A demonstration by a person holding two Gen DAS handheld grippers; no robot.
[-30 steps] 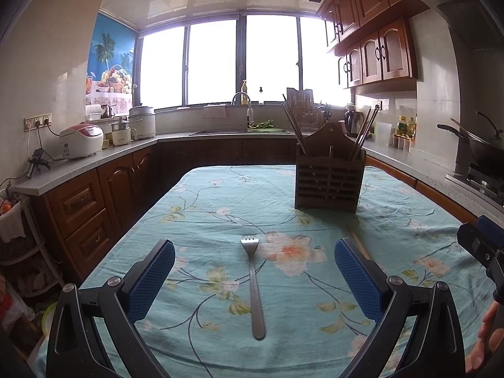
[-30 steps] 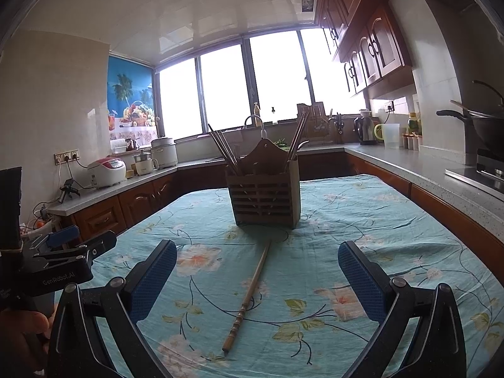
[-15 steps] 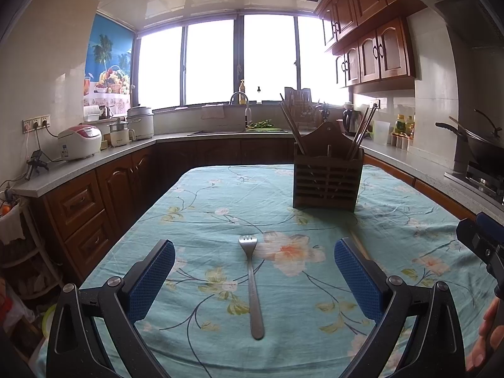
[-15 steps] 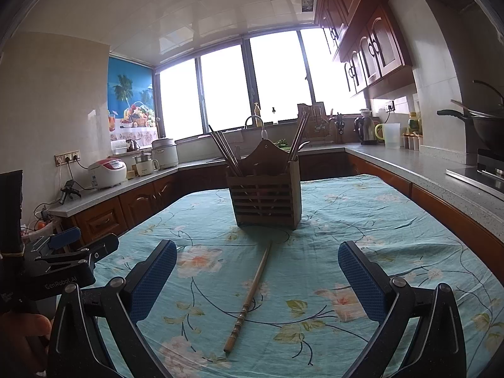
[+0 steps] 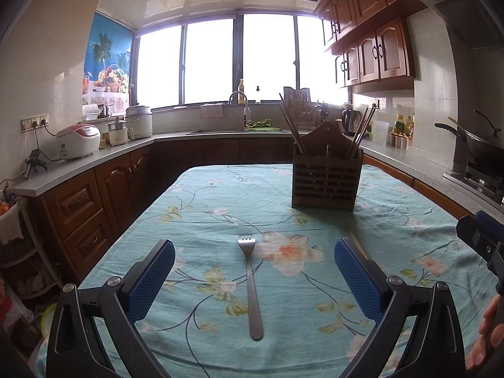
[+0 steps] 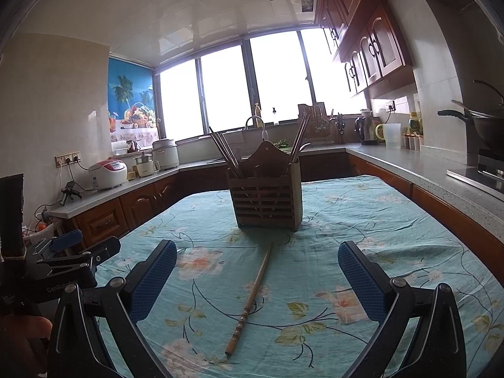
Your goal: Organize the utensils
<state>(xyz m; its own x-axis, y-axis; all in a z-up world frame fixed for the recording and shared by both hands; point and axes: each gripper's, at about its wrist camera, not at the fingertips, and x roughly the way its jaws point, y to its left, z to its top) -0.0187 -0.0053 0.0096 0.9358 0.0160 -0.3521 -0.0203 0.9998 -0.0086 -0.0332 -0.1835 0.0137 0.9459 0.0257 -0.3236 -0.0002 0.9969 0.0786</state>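
Both grippers hang low over the bench with nothing held, each lined up on its own utensil, which reads as the set-up for two pick-ups. The left gripper has its fingers wide apart on either side of the fork, which lies flat with tines toward the holder and handle toward the camera, so a straight descent would likely bracket the handle. The right gripper is likewise spread open around the chopstick, which lies slanted, its thin tip just in front of the holder and its turned end nearest the camera. The holder stands upright at the far middle of the bench with other sticks leaning in both side slots, so it is probably the destination. Against the earlier frames little differs: fork, chopstick and holder keep their places, the fingers keep their spread, and only a slight drift in framing shows.
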